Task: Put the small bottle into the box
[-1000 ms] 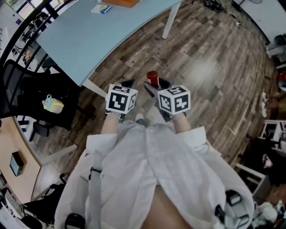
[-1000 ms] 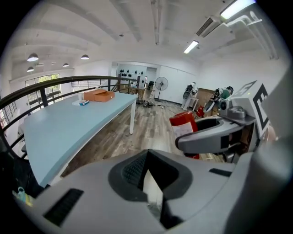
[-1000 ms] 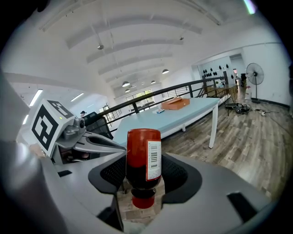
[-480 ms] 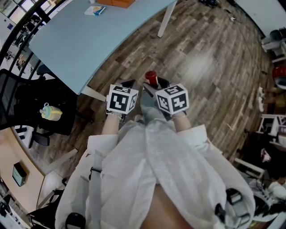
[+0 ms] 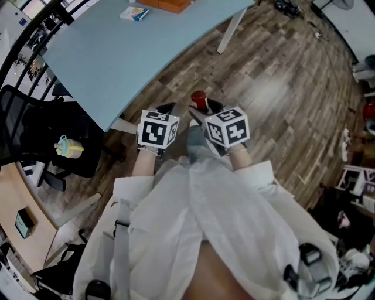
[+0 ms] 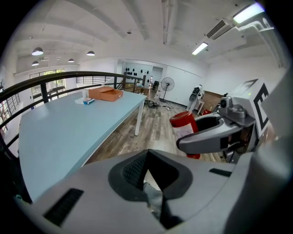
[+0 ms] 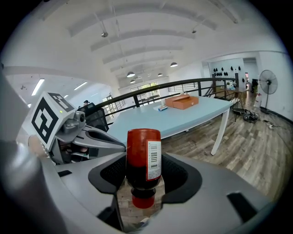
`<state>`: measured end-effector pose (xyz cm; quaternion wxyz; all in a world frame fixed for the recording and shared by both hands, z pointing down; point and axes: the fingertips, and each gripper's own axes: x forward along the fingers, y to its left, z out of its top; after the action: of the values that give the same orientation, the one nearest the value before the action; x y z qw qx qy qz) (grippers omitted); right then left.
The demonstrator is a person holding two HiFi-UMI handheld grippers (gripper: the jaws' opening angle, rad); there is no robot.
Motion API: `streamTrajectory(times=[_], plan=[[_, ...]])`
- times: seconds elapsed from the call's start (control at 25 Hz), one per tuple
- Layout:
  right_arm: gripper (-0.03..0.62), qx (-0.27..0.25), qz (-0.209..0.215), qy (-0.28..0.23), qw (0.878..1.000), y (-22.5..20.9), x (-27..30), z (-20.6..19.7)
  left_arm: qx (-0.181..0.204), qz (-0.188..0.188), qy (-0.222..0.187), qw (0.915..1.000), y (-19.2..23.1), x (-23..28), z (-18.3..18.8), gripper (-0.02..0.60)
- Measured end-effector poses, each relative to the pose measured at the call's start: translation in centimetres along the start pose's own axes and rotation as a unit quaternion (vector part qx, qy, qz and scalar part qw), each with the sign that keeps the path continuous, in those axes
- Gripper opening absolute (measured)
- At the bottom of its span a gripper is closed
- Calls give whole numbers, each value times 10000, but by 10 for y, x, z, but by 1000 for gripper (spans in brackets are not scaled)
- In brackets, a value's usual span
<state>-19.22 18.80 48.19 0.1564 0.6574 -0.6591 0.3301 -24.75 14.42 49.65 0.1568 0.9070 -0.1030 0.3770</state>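
Small bottle [image 7: 143, 160]: dark red body, white barcode label, red cap pointing down. Right gripper [image 7: 147, 180] jaws clamp its body, over the wood floor [image 5: 275, 88]. Left gripper [image 6: 147, 171] jaws together, nothing between. Orange box [image 7: 182, 102] sits on the blue table [image 7: 151, 119], well apart; contents not discernible.

ahead/right: floor [image 5: 275, 94] left open | left: way blocked by table [image 5: 117, 53] edge, table leg [image 5: 230, 32] | far left: chair [image 5: 29, 117] | tabletop left bare short of box [image 5: 167, 4]

no readable text, barcode [image 7: 154, 160] on bottle [image 7: 137, 170]
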Motion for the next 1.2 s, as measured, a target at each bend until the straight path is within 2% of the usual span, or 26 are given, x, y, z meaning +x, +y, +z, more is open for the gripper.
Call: streamTrajectory(times=[0.44, 0.76, 1.0, 1.2], plan=[[212, -133, 199, -106, 9997, -93, 40, 80, 0, 322, -108, 9994, 33, 62, 104, 5], [212, -225, 291, -127, 9992, -164, 53, 127, -65, 377, -181, 9991, 40, 115, 176, 5], [212, -222, 293, -127, 9992, -199, 62, 146, -65, 310, -75, 9995, 39, 141, 197, 5], [212, -186, 316, -139, 9992, -214, 68, 149, -154, 424, -112, 9989, 49, 149, 212, 4]])
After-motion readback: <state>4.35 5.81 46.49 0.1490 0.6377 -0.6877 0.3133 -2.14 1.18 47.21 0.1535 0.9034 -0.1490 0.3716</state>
